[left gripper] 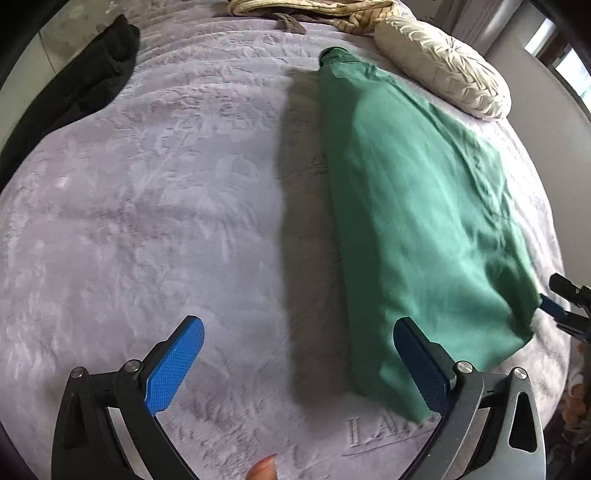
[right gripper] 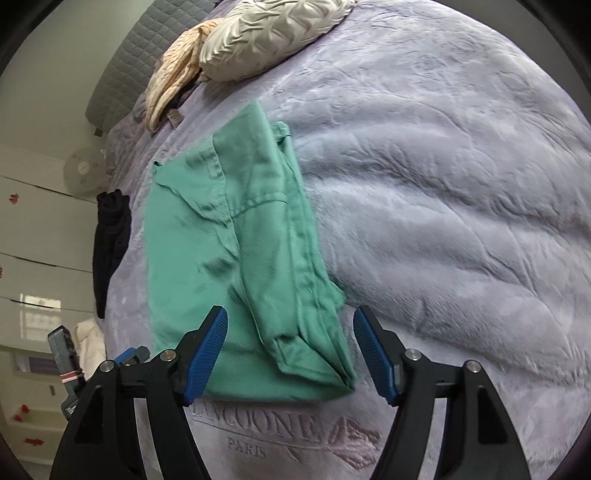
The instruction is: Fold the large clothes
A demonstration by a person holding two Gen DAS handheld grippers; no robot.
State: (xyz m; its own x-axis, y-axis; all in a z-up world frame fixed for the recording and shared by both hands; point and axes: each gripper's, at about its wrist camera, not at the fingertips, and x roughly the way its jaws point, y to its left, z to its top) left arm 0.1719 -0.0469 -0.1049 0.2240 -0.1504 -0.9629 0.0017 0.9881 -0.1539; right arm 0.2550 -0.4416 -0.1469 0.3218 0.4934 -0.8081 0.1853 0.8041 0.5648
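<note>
A green garment (left gripper: 413, 206) lies folded lengthwise in a long strip on the lilac plush bedspread (left gripper: 147, 206). It also shows in the right wrist view (right gripper: 236, 251), with layers overlapping and a near hem by the embroidered lettering. My left gripper (left gripper: 299, 354) is open and empty, its right finger beside the garment's near left edge. My right gripper (right gripper: 290, 343) is open and empty, its jaws straddling the garment's near end just above it. The right gripper's tip shows in the left wrist view (left gripper: 565, 306) at the garment's right corner.
A cream pleated pillow (left gripper: 443, 66) and a beige striped cloth (left gripper: 354, 14) lie at the head of the bed. A black garment (left gripper: 74, 85) drapes over the bed's left edge. White cabinets (right gripper: 37, 236) stand beside the bed.
</note>
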